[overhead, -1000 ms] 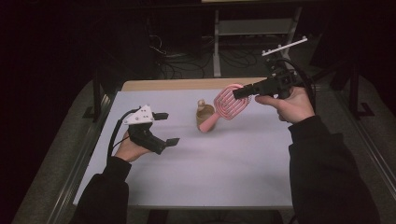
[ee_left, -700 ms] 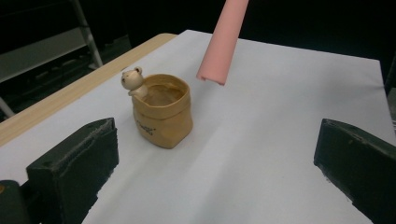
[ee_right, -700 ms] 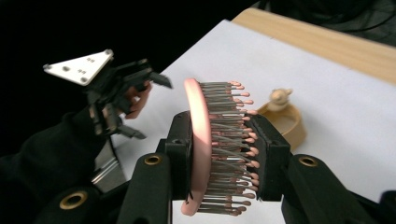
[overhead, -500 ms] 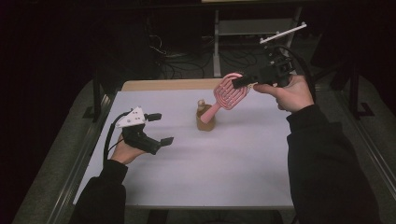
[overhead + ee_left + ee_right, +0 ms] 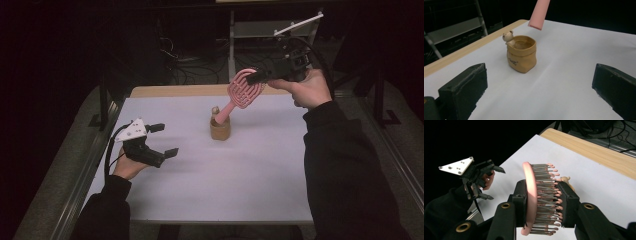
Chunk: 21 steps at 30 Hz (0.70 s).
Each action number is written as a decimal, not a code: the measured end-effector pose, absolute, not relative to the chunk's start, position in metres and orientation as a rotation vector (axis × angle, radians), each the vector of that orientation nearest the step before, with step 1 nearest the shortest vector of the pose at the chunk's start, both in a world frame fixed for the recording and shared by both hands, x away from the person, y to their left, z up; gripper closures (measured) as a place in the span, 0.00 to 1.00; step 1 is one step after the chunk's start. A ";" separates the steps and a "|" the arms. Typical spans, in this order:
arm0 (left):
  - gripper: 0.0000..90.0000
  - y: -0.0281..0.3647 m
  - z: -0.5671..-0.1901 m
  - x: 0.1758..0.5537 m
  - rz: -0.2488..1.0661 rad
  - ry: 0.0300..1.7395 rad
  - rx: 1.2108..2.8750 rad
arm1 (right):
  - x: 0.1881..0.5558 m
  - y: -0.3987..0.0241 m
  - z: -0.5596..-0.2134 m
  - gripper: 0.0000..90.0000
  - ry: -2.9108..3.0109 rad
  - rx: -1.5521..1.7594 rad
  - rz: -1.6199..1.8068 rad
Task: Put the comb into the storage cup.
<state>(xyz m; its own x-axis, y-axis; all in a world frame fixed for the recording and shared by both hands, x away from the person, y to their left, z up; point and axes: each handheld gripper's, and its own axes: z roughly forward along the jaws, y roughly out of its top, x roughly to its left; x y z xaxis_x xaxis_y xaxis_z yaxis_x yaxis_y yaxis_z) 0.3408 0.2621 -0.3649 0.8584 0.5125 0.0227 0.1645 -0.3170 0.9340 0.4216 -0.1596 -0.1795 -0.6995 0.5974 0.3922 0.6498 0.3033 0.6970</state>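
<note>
where right gripper [image 5: 544, 202] clamps hairbrush [image 5: 243, 92], handle end cut off.

White table top [image 5: 260, 175], wooden far edge [image 5: 175, 91], perhaps a metal rack [image 5: 260, 30] behind

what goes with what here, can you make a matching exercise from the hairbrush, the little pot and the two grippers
Things:
1. pink hairbrush
2. bear pot
3. left gripper
4. right gripper

States:
a. open, holding nothing
b. standing on the white table
c. shut on the brush head
d. held in the air, handle end above the pot

Pairs: 1-d, 2-b, 3-a, 4-c
</note>
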 end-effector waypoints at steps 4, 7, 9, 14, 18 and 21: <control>0.00 0.268 -0.368 0.340 0.378 0.522 1.866 | 0.426 -0.157 -0.176 0.70 -2.500 -1.195 -1.367; 0.00 0.277 -0.372 0.338 0.384 0.543 1.857 | 0.432 -0.158 -0.176 0.70 -2.508 -1.214 -1.359; 0.00 0.282 -0.374 0.336 0.384 0.558 1.851 | 0.436 -0.159 -0.176 0.70 -2.502 -1.224 -1.358; 0.00 0.291 -0.380 0.333 0.383 0.585 1.833 | 0.442 -0.164 -0.178 0.70 -2.493 -1.263 -1.364; 0.00 0.297 -0.384 0.331 0.382 0.599 1.819 | 0.446 -0.166 -0.179 0.70 -2.487 -1.275 -1.371; 0.00 0.301 -0.385 0.328 0.387 0.608 1.807 | 0.449 -0.165 -0.181 0.70 -2.486 -1.283 -1.368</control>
